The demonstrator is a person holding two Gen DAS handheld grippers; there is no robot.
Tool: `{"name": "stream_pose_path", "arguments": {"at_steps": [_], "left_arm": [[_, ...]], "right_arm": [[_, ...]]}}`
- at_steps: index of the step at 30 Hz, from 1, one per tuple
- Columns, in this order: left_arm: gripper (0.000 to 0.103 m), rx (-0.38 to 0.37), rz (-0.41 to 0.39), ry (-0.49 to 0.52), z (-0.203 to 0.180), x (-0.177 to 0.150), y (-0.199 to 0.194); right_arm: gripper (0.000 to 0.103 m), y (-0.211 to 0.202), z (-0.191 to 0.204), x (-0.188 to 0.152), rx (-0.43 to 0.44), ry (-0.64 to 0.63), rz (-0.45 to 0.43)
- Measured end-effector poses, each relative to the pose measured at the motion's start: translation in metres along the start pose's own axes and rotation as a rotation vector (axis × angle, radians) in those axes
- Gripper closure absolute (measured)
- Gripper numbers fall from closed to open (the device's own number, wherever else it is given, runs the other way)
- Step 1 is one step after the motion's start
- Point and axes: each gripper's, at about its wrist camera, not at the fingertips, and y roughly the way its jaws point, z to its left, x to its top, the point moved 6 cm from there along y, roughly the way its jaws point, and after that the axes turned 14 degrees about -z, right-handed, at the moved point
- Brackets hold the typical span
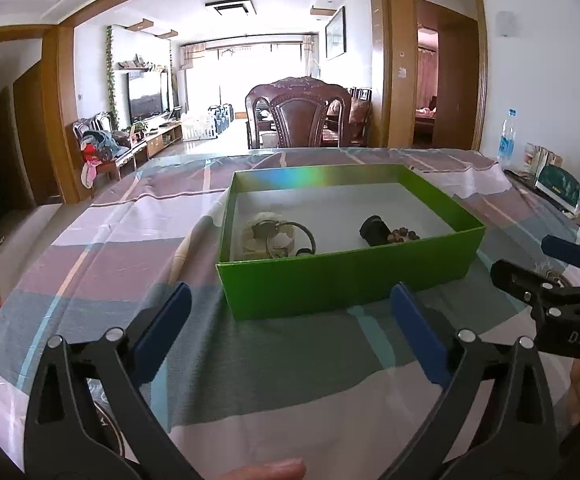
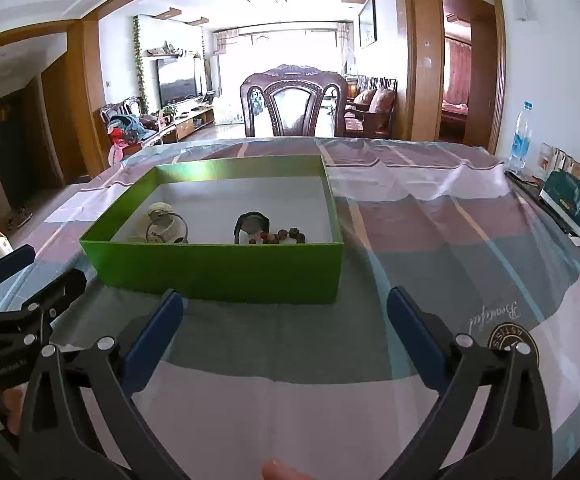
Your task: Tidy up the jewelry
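The table (image 2: 470,240), under a striped cloth, runs wide, with bare room at 3 o'clock of the green box (image 2: 217,268), whose near wall stands just beyond both grippers. Inside lie a ring bundle (image 2: 165,226) at 9 o'clock and beads (image 2: 285,236) at 3. The left gripper (image 1: 290,300) and right gripper (image 2: 281,304) gape wide, both holding nothing.

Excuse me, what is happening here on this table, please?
A person holds a claw in each hand over a table with a checked cloth. Both the left claw and the right claw are wide open and empty, a little short of a green box. Inside the box lie a bead bracelet, a dark ring-shaped piece and thin hoops on something pale.
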Motion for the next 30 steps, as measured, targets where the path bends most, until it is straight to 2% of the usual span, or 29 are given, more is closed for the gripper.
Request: {"name": "stream_pose_path", "arguments": {"at_steps": [8,30], "left_arm": [[0.004,-0.003,0.007,0.005,-0.0023,-0.0024,0.0004],[0.004,-0.002,0.015,0.010,-0.0028,-0.0066,0.0007]], "right_arm": [[0.003,-0.0026,0.0096,-0.0038,-0.002,-0.045,-0.008],[0.003,-0.0026,0.0102,-0.0057,-0.003,-0.037,-0.005]]}}
